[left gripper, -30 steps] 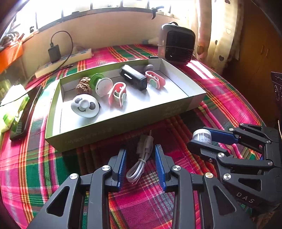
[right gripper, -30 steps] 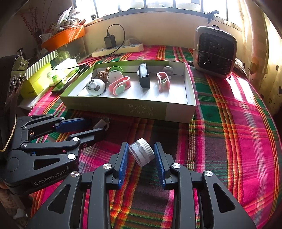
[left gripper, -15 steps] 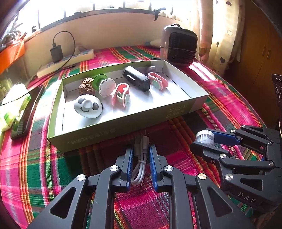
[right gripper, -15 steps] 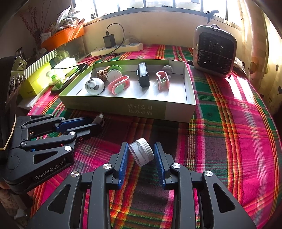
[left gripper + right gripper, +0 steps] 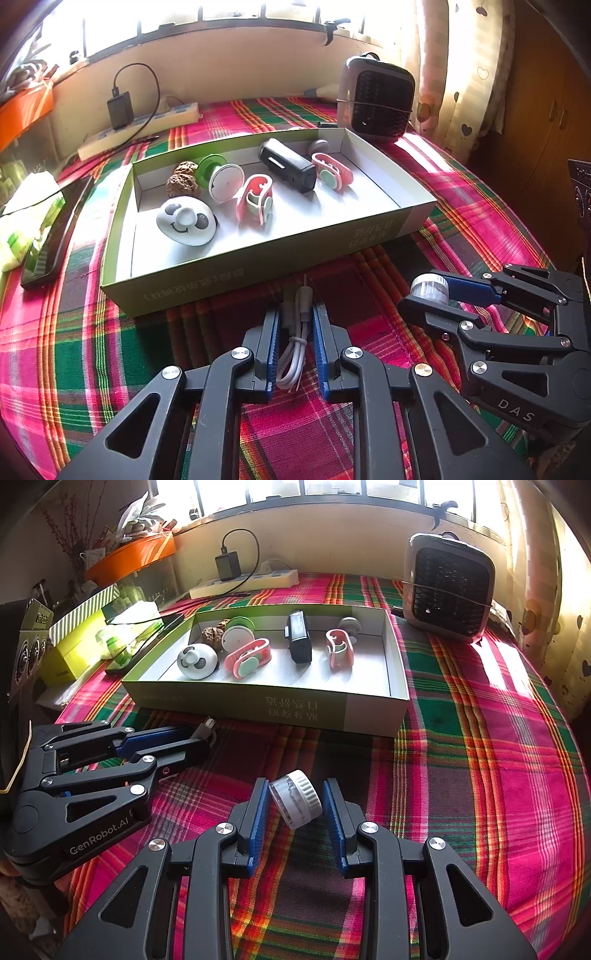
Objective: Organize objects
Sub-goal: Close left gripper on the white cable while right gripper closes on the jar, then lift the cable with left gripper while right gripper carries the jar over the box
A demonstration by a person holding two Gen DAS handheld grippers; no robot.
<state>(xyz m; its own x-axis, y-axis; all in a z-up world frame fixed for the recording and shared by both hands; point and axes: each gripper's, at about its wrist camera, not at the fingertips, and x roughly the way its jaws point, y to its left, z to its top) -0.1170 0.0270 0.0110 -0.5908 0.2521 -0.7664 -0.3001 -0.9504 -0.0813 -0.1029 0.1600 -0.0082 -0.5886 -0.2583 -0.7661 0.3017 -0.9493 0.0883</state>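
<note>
Sunlight from the window falls across a worktop (image 5: 480, 760) draped in a pink and green plaid cloth, where a shallow green box (image 5: 258, 258) already holds a panda-faced gadget, pink clips, a black case and two walnuts. Just in front of the box, the left tool (image 5: 294, 328) is clenched on a coiled white cable (image 5: 293, 347), its plugs poking out past the pads toward the box wall. Beside it, the right tool (image 5: 295, 805) grasps a small white-capped jar (image 5: 295, 803), tilted between the blue pads.

That cable looks light and floppy; gripped across the bundled middle as it is, the loops should hold together, though the loose ends may dangle and catch the box rim. As for the jar, it seems light, hard and smooth, so it could twist or slip from a skewed hold; squeezing across the ribbed cap looks safest.
</note>
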